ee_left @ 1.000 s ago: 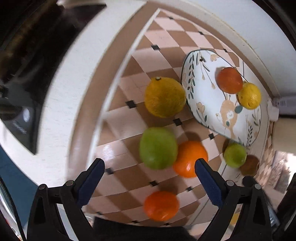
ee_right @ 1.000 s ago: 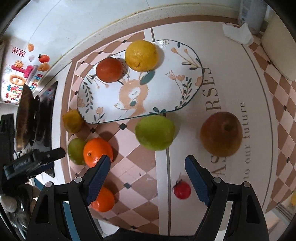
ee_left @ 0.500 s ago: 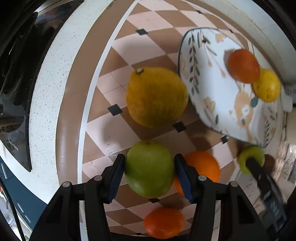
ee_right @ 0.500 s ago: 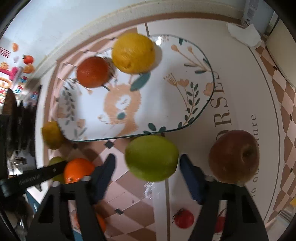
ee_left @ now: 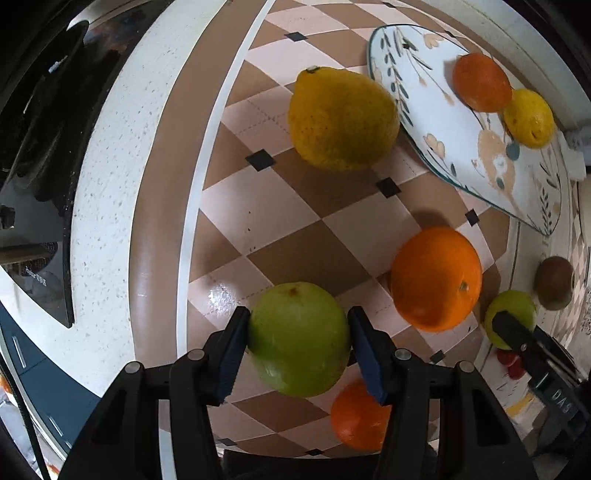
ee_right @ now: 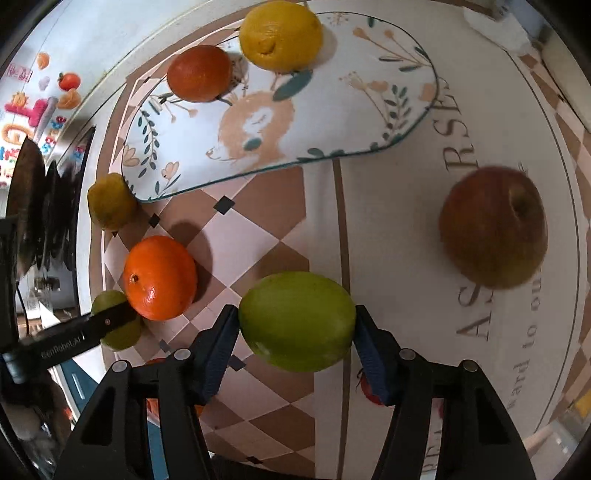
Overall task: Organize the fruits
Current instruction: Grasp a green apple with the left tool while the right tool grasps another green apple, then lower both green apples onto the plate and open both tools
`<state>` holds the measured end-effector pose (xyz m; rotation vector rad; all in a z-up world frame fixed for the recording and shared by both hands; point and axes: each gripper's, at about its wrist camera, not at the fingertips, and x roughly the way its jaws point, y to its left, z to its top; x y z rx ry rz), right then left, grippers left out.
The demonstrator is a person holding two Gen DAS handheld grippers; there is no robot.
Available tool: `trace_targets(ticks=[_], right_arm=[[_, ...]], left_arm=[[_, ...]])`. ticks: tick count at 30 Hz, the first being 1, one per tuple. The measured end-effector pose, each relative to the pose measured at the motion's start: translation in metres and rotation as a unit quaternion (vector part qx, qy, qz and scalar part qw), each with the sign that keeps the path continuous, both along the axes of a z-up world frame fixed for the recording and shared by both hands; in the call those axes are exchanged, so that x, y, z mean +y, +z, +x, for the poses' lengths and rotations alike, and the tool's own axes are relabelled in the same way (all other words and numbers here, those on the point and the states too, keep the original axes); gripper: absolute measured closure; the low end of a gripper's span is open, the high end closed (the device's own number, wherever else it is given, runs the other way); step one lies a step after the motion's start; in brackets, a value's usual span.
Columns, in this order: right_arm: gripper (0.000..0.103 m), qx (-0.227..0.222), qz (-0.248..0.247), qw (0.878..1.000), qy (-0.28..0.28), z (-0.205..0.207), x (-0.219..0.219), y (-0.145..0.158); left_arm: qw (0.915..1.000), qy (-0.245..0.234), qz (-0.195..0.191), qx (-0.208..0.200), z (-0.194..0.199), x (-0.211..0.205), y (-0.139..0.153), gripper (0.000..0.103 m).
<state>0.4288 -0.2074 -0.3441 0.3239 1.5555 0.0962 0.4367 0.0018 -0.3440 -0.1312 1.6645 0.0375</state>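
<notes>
Fruits: left gripper [ee_left: 297,352] jaws closed on a green apple [ee_left: 299,339], blue pads pressed against both sides. Right gripper [ee_right: 295,345] jaws likewise clamp a second green apple [ee_right: 297,325]. Orange [ee_left: 436,278] sits at 2 o'clock of the left-held apple. Large lemon [ee_left: 341,118] at 12. Patterned plate [ee_right: 332,122] on checked worktop [ee_left: 258,206] carries tangerine [ee_right: 199,72] and lemon [ee_right: 280,35], touching. Reddish apple [ee_right: 493,227] at 2 o'clock of the right-held one.

In the left wrist view, bare checkered mat [ee_left: 258,206] lies open at centre. A big yellow fruit [ee_left: 341,118] blocks the upper middle, and an orange [ee_left: 436,278] stands at right. The plate [ee_left: 436,122] is clear through its middle.
</notes>
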Motion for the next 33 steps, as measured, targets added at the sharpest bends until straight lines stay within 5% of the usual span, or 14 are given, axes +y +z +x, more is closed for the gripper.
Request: trace_targets(ticks=[7,13,15,24,33], right_arm=[[0.038,-0.003,-0.005,1.000,0.001,0.000,0.005,-0.001],[0.039,0.004,0.001,1.000,-0.001,-0.010,0.005,-0.001],[0.039,0.005,0.017,1.000,-0.008,-0.012,0.003,0.005],[0.039,-0.052,0.029,0.998,-0.017,0.039,-0.002,0.051],[0.039,-0.038,-0.029,0.999,0.018,0.116,-0.001,0.026]], left_arm=[[0.9996,-0.022,0.011,-0.012,-0.008,-0.010,0.000,0.051],[0.9998,-0.009,-0.018,-0.008,-0.014,-0.002,0.011,0.051],[0.9985,-0.009,-0.053,-0.013,-0.011,0.002,0.029,0.051],[0.9922,-0.033,-0.084,-0.087,0.059,-0.017,0.107,0.051],[0.9960,-0.029,-0.079,-0.028,0.144,-0.023,0.050,0.051]])
